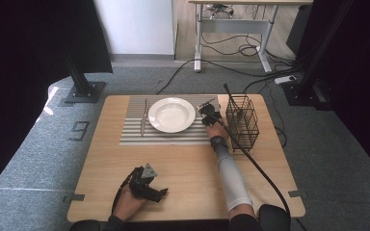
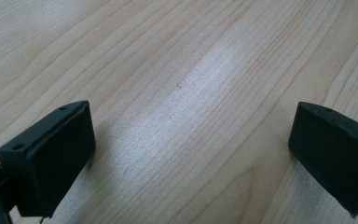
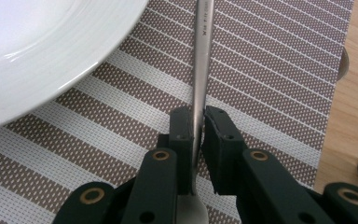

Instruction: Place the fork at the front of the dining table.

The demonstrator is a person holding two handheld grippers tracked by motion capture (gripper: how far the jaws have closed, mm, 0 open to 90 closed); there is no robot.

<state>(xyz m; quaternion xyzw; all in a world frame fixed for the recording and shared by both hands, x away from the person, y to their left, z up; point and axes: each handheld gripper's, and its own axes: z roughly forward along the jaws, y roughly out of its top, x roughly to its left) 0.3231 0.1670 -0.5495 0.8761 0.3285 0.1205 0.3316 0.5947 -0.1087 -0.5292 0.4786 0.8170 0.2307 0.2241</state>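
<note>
Steel utensil pinched in the right gripper beside the white plate.

High view: pale wood counter carries a striped placemat with a white plate and a knife to its left; the right gripper sits at the plate's right edge, next to a black wire basket, its jaws too small to read here, while the left gripper rests near the front edge. Left gripper view: jaws stand wide apart over bare wood with nothing between them. Right gripper view: jaws are clamped on the thin handle of a steel utensil lying over the placemat just beside the plate's rim; its top runs out of frame and its lower end is hidden behind the jaws, so fork or spoon cannot be told.
</note>
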